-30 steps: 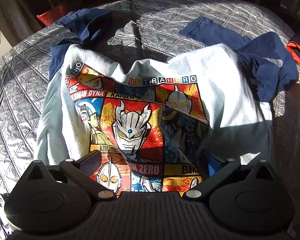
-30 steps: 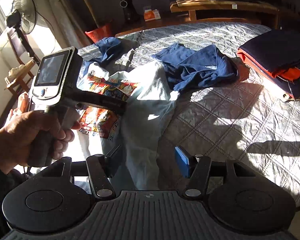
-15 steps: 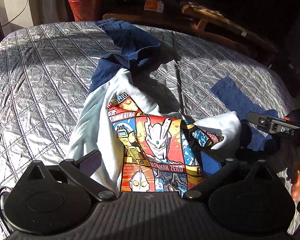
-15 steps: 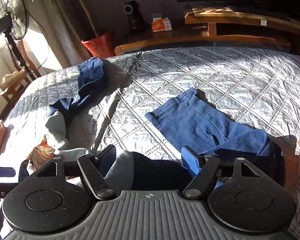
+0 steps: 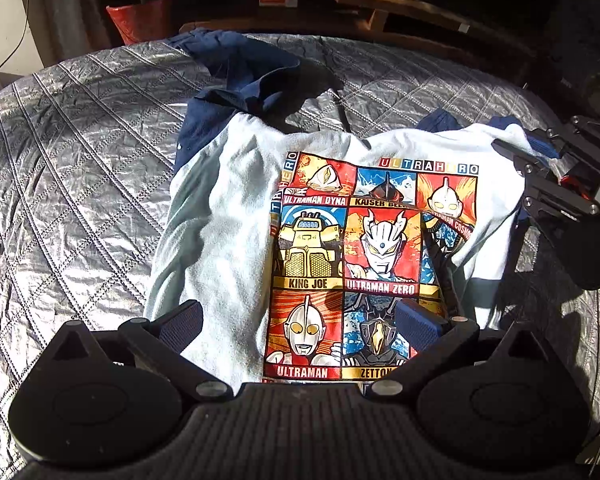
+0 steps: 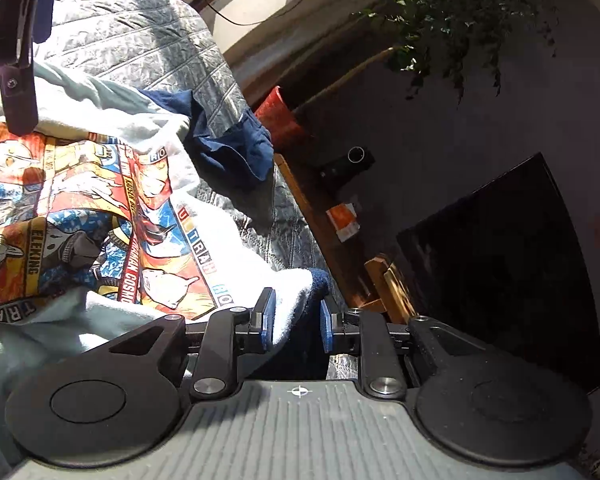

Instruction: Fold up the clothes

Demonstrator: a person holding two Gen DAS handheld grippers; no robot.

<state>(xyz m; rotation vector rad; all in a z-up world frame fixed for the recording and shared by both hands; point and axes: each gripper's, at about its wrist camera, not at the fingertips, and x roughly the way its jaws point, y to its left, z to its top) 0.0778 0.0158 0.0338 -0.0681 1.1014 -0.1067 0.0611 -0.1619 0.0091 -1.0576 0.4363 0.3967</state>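
Note:
A white T-shirt (image 5: pixel 228 216) with a bright Ultraman print lies face up on the grey quilted bed (image 5: pixel 72 152). My left gripper (image 5: pixel 298 322) is open, its fingers spread wide just above the shirt's lower part. My right gripper (image 6: pixel 294 322) is tilted sideways and shut on the shirt's (image 6: pixel 100 216) upper right corner, where white cloth and a dark blue edge sit between its pads. It also shows in the left wrist view (image 5: pixel 548 164) at the shirt's far right.
A dark blue garment (image 5: pixel 240 76) lies crumpled beyond the shirt's top left; it also shows in the right wrist view (image 6: pixel 228 148). A red plant pot (image 5: pixel 134 20), a wooden bench (image 5: pixel 400 4) and a dark screen (image 6: pixel 508 264) stand past the bed.
The right gripper has swung over, tilted sideways and closed on the shirt's upper right corner. The shirt is now spread flatter, with the whole print showing. The left gripper stays open over it.

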